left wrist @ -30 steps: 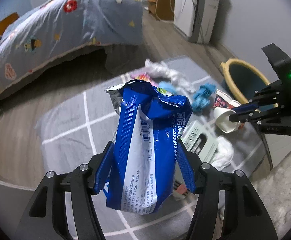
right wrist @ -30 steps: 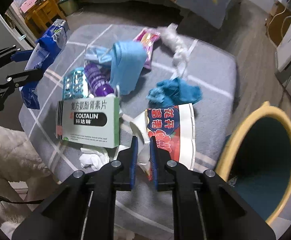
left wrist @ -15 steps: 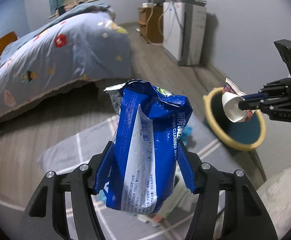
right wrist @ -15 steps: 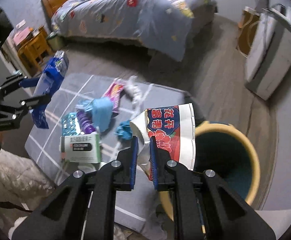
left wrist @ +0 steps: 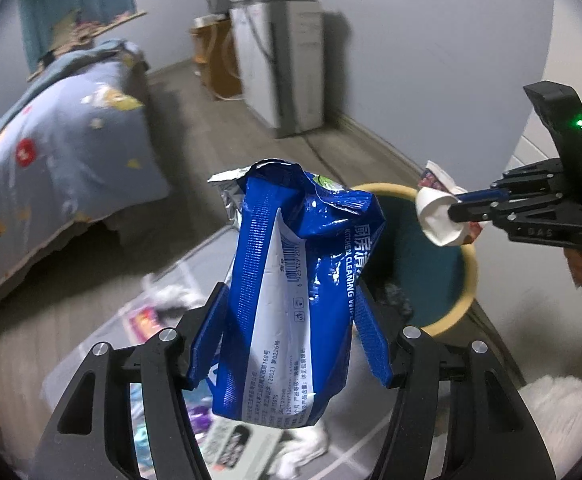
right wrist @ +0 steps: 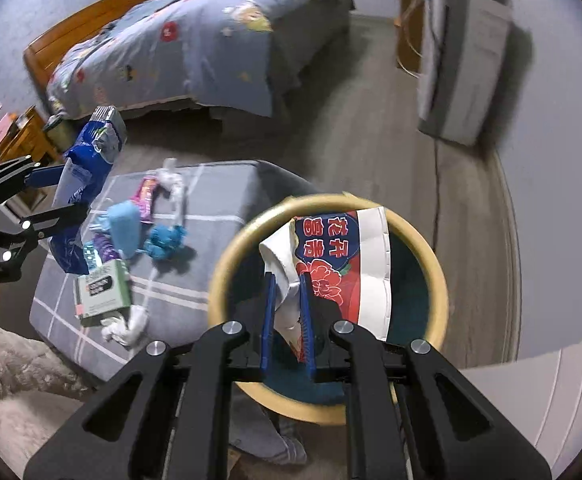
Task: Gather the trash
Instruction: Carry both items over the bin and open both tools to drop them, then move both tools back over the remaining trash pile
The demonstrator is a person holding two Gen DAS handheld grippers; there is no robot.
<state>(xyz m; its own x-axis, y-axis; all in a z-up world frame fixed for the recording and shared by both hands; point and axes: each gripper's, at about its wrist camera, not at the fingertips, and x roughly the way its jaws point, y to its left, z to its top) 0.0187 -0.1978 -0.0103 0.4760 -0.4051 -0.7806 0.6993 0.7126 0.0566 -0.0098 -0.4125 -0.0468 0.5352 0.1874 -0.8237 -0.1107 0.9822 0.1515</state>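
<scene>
Your right gripper (right wrist: 287, 312) pinches the paper cup (right wrist: 343, 264) right over the bin (right wrist: 435, 280). Your left gripper (left wrist: 291, 336) squeezes the blue bag (left wrist: 299, 288), up above the mat (right wrist: 211, 200).

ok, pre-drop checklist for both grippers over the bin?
1. Right gripper shut on crushed paper cup: ok.
2. Cup over the open bin: ok in the right wrist view.
3. Left gripper shut on blue wipes pack: ok.
4. Pack over the bin: cannot tell; the bin sits behind it.
5. Grippers apart from each other: ok.
6. Trash on the grey mat all collected: not ok.
</scene>
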